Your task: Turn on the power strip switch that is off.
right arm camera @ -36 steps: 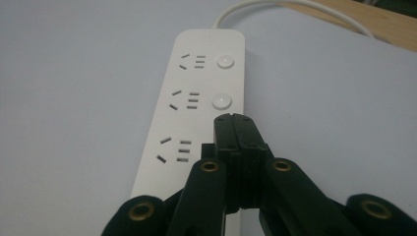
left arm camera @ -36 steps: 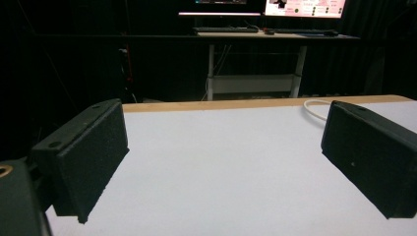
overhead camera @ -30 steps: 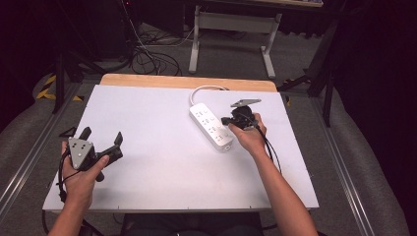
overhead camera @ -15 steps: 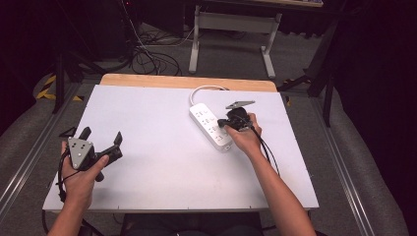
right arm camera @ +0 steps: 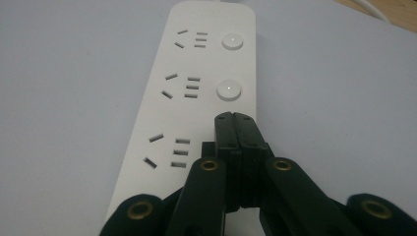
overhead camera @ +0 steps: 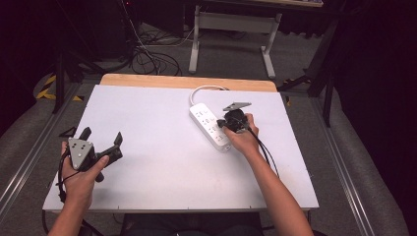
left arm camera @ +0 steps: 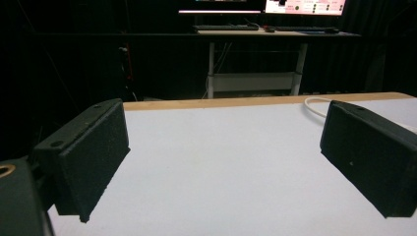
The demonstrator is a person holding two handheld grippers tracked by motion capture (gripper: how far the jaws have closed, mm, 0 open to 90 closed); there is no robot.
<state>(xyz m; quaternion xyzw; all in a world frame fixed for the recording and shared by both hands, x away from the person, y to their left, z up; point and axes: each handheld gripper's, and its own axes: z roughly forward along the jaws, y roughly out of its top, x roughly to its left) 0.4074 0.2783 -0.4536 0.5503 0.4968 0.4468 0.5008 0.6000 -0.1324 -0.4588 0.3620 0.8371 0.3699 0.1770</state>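
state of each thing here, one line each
power strip: flat on the table, nothing plugged in
cord: looped off the strip's far end
right hand-held gripper: jaws shut, tips over the strip's nearest button
left hand-held gripper: jaws wide open, holding nothing

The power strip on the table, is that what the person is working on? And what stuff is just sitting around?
Part of the job:
- white power strip, with its round buttons
- right hand-held gripper, jaws shut, tips over the strip beside its button row

Just lying about:
- left hand-held gripper, jaws open, nothing between them
- strip's white cable
- desk with monitors behind the table
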